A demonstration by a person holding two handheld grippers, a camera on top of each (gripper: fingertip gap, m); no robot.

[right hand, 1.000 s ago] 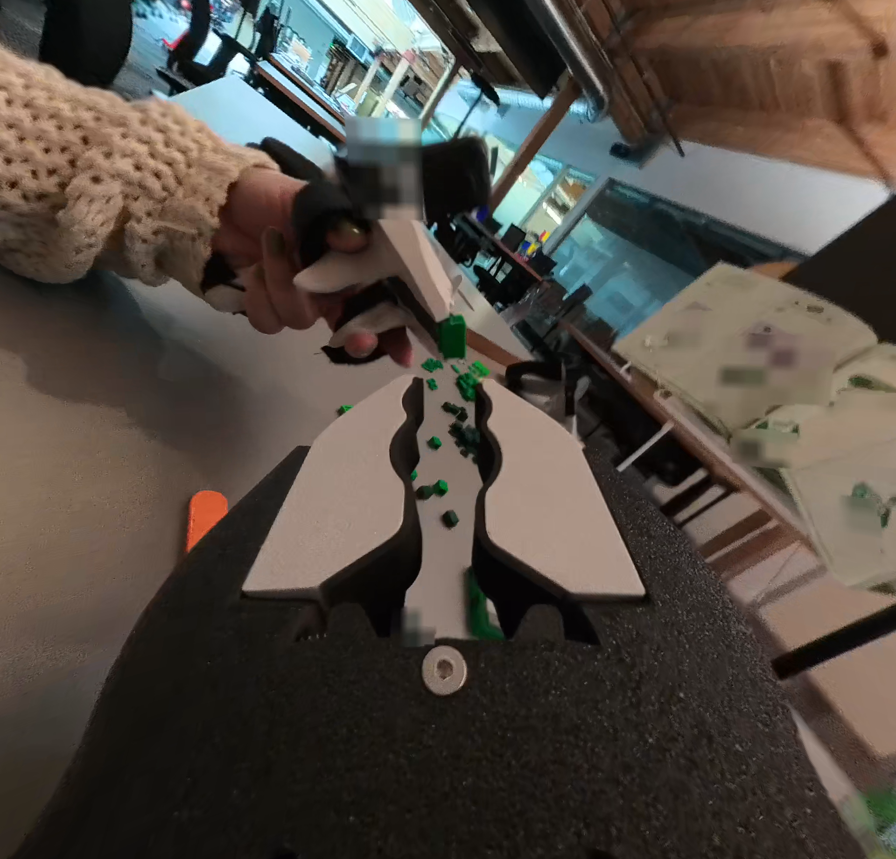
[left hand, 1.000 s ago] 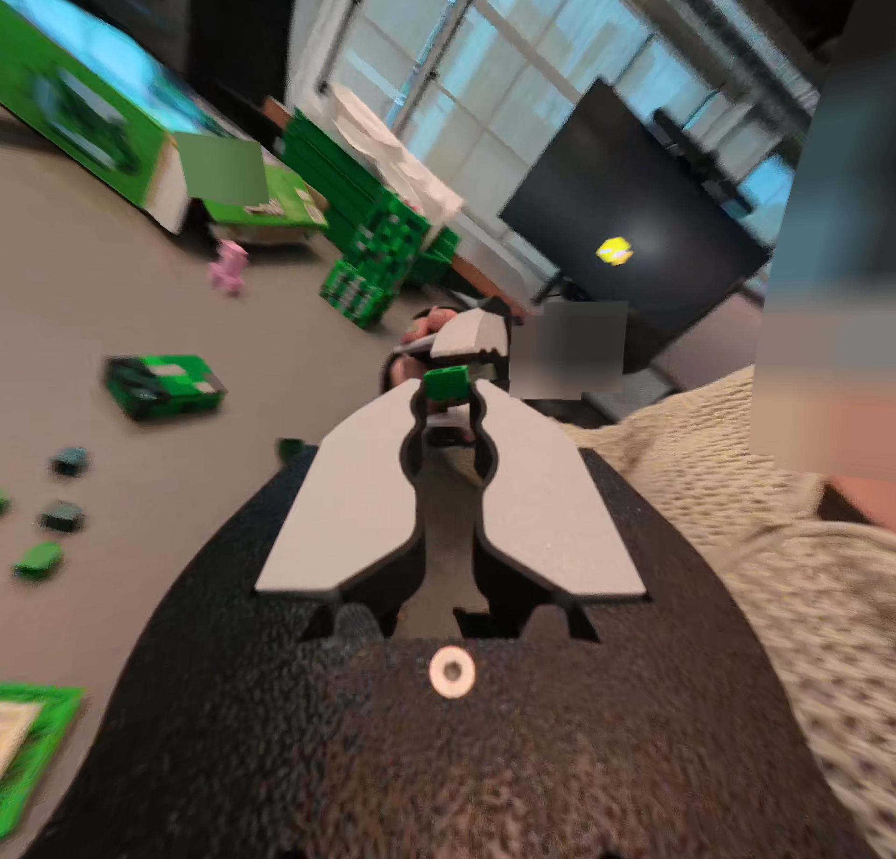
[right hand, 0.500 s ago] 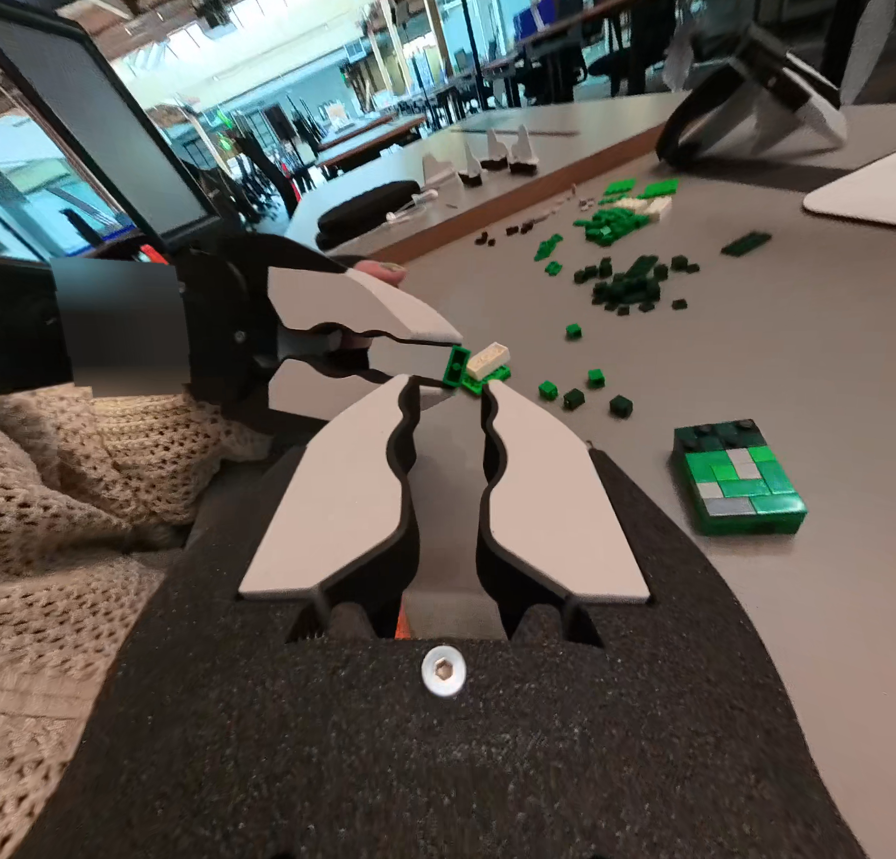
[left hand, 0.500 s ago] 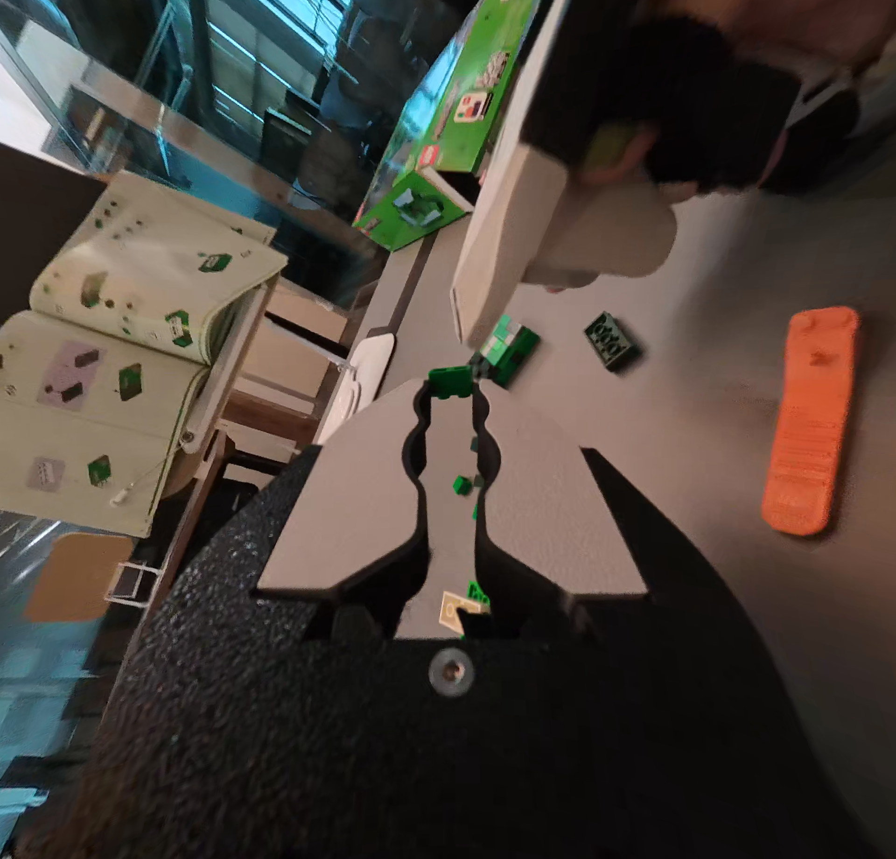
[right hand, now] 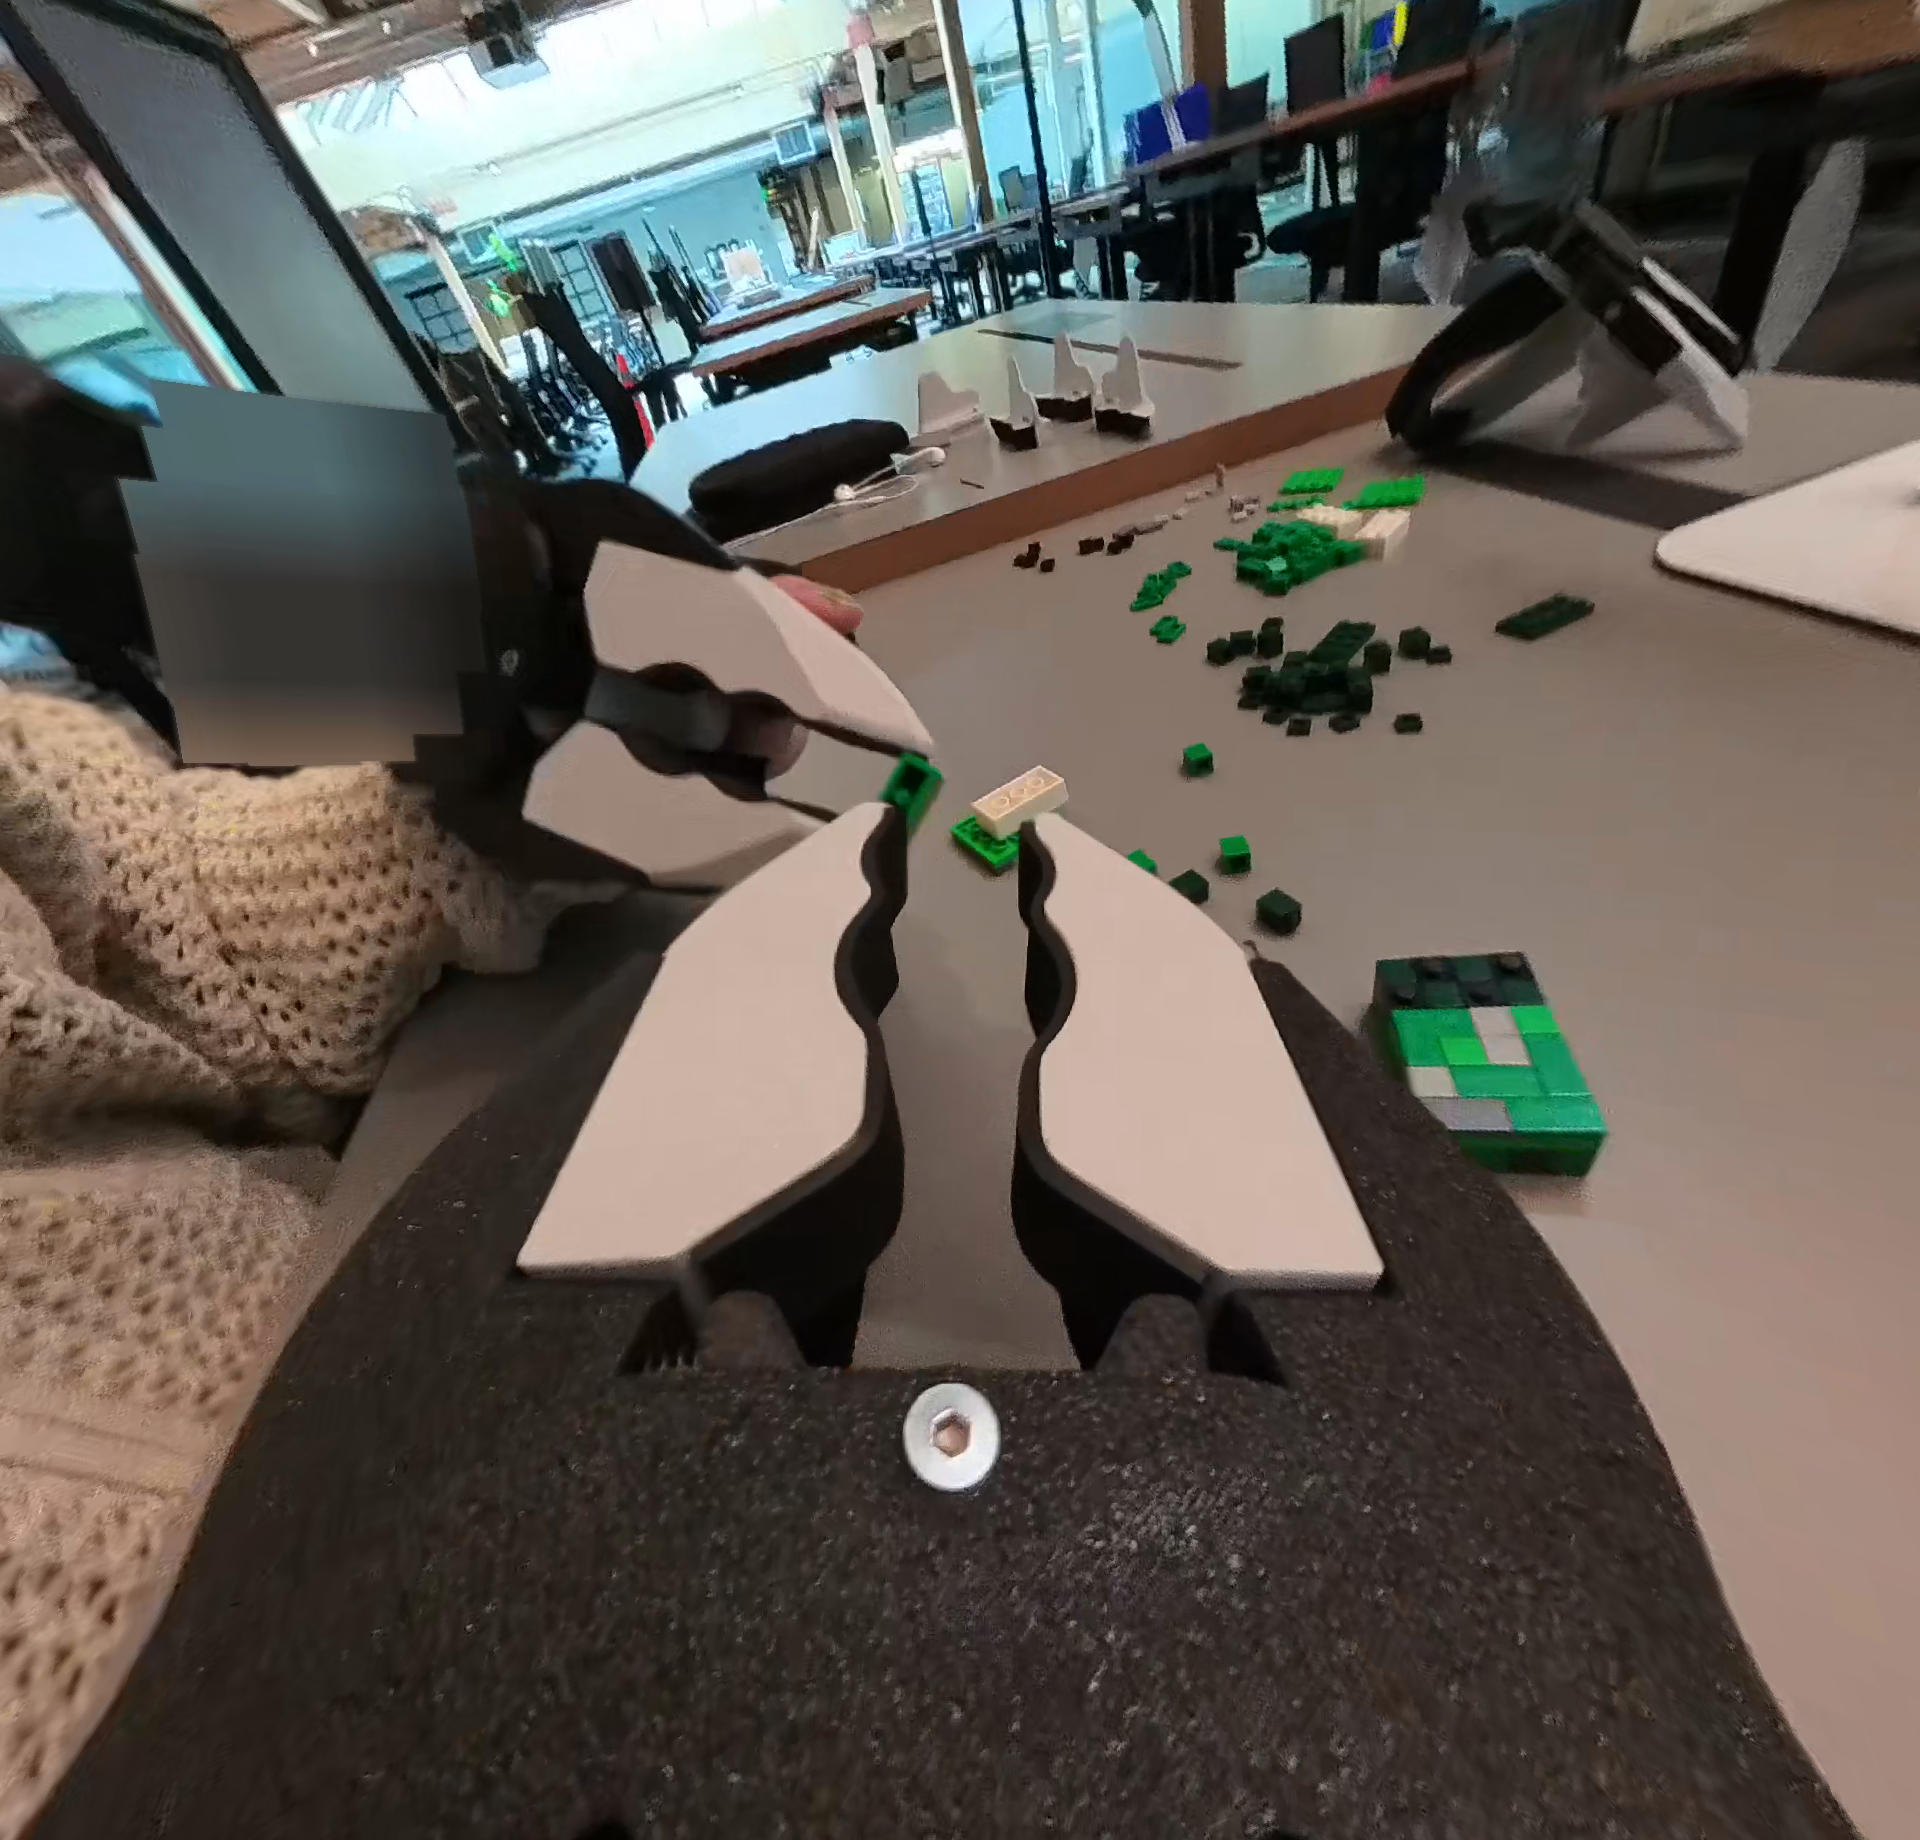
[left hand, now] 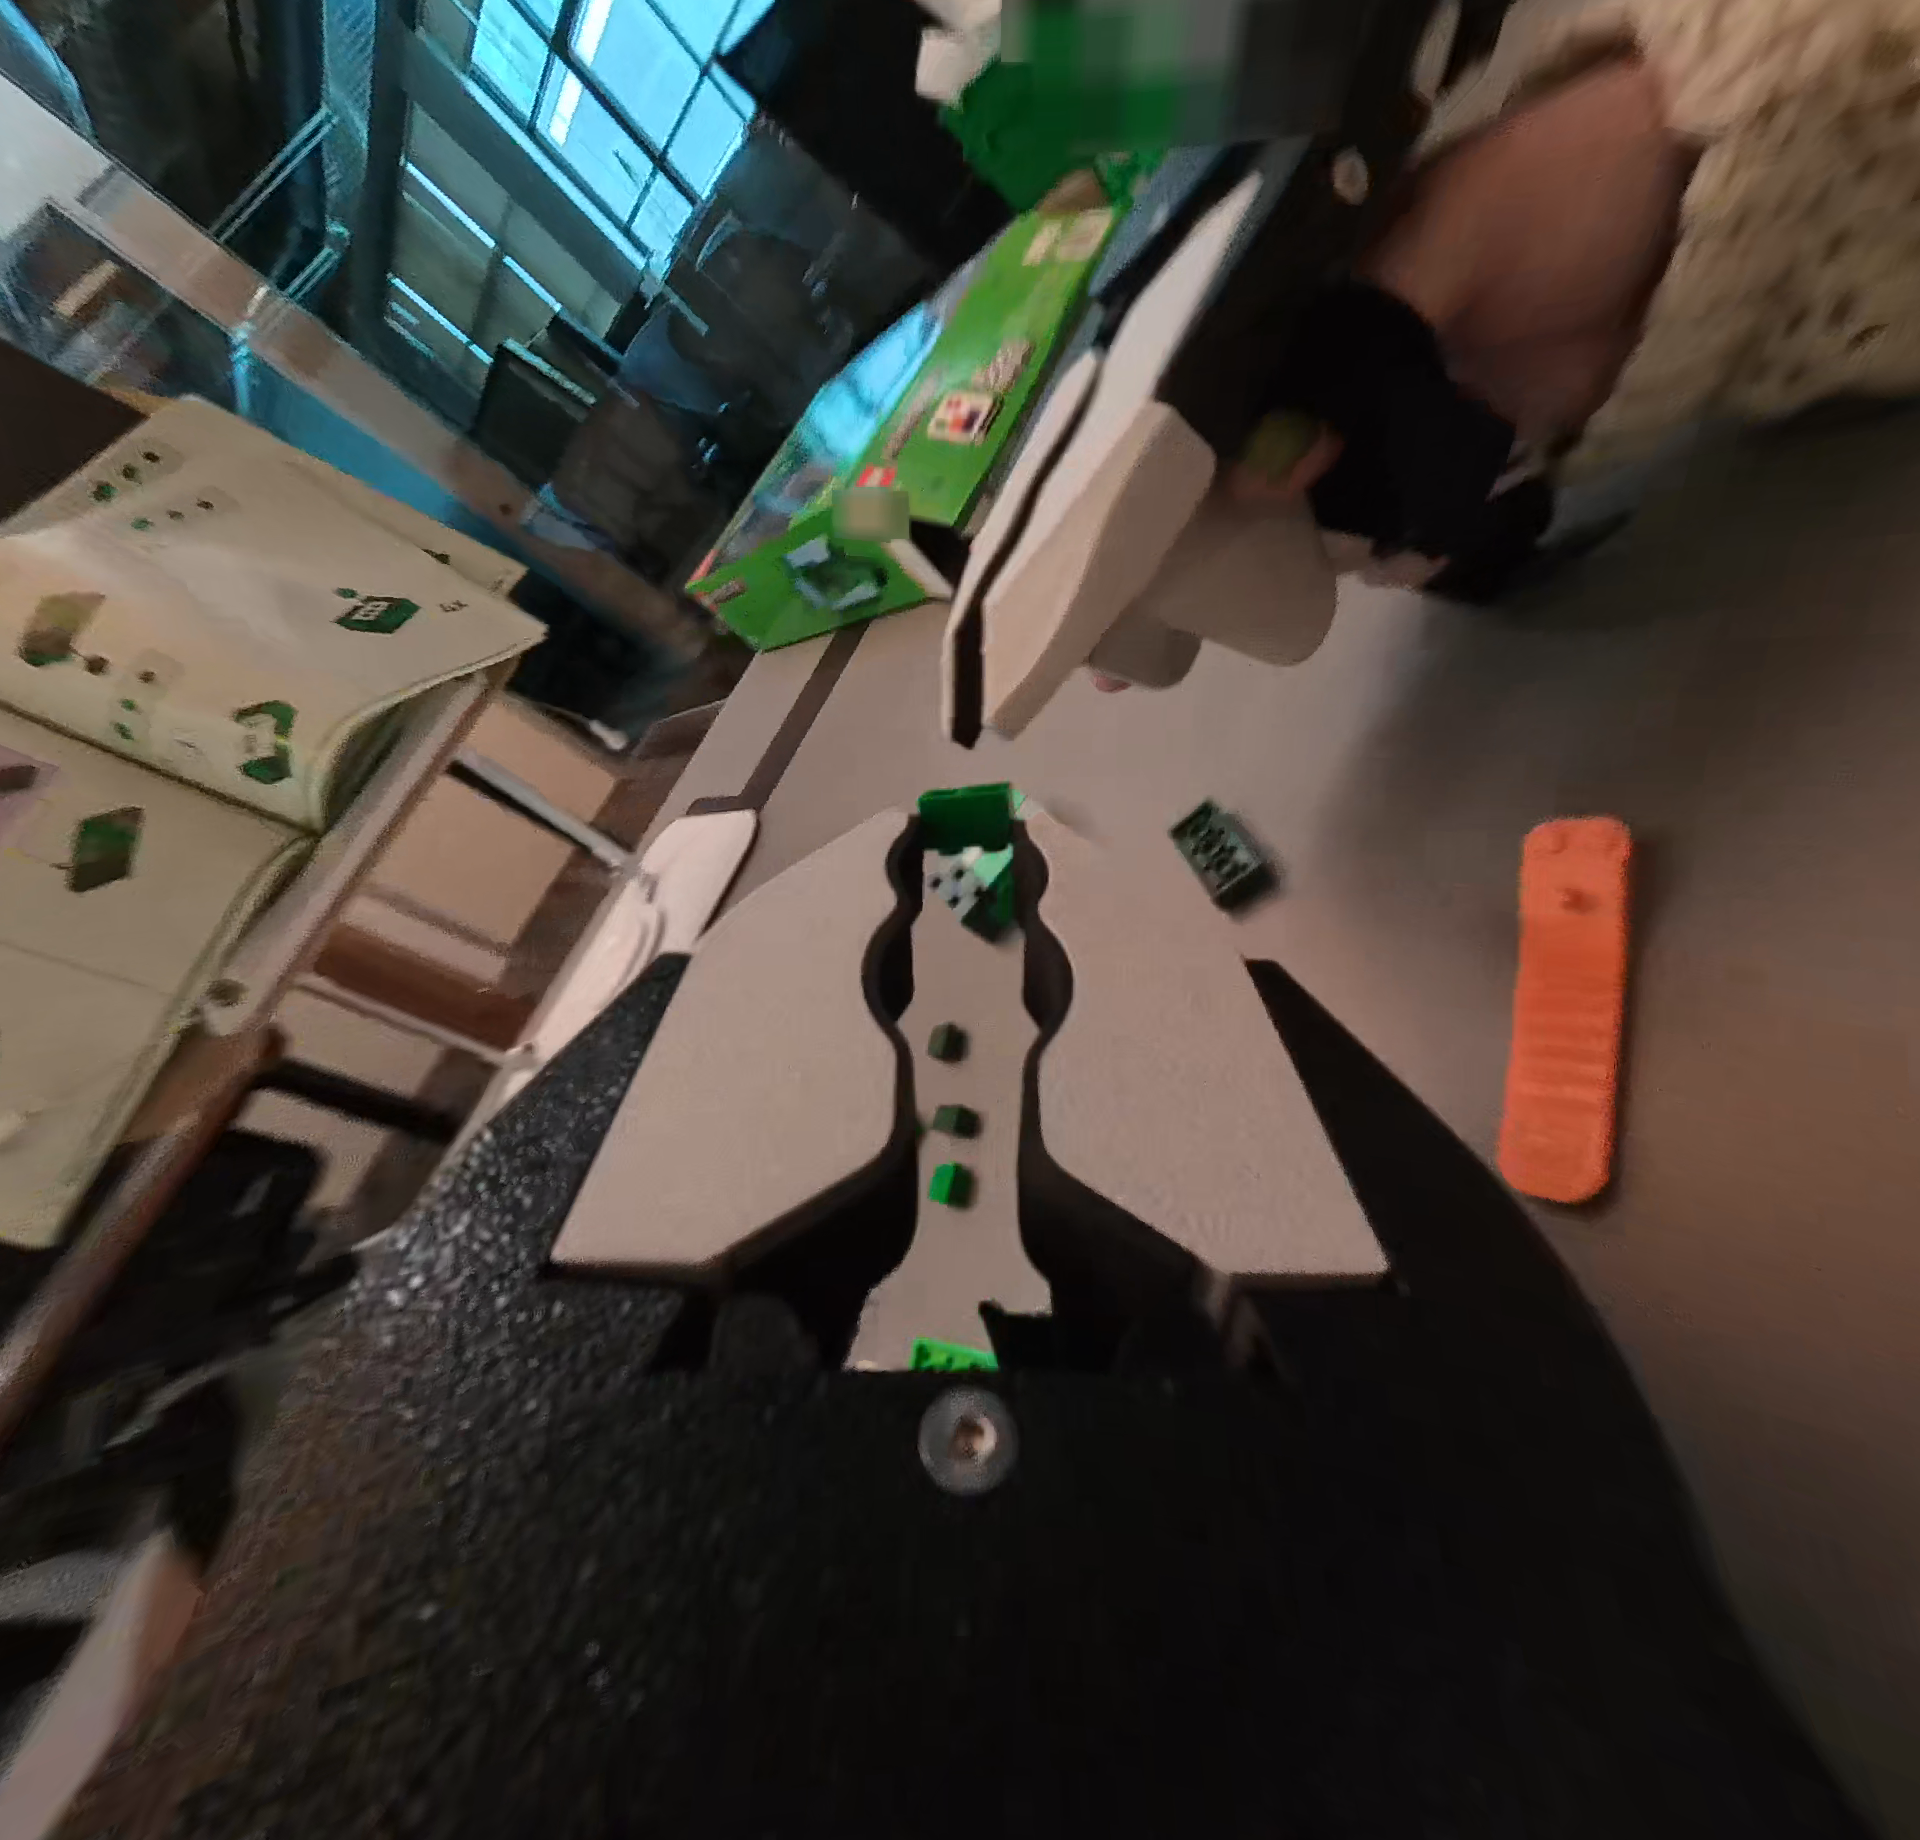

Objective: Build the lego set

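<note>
Left wrist view: left gripper (left hand: 968, 822) clamped on a small green brick (left hand: 966, 811) at the very fingertips, held above the grey table (left hand: 1714, 855); just behind the brick, seen through the gap, a small green-and-white assembly (left hand: 977, 886) on the table; three tiny green pieces (left hand: 948, 1115) in a row farther down the gap; dark green plate (left hand: 1223, 848) lying to the right, beside it an orange brick separator (left hand: 1564, 1011); right gripper (left hand: 971, 710) held above and beyond, fingers seen nearly edge-on, gap not readable from here; green box (left hand: 904, 460) at the far table edge; open instruction booklet (left hand: 208, 668) off to the left.

Right wrist view: right gripper (right hand: 961, 829) parted, nothing between the fingers, hovering low over the table (right hand: 1558, 834); just ahead of the fingertips, a white brick (right hand: 1020, 791) sitting on a green plate (right hand: 985, 843); left gripper (right hand: 914, 767) coming in from the left, pinching the small green brick (right hand: 910, 784) close to the right gripper's left fingertip; knitted cream sleeve (right hand: 208, 907) behind it; finished green block panel (right hand: 1486, 1063) lying flat to the right; loose green cubes (right hand: 1231, 855) near the fingertips; larger scatter of dark and bright green pieces (right hand: 1309, 668) farther back.
</note>
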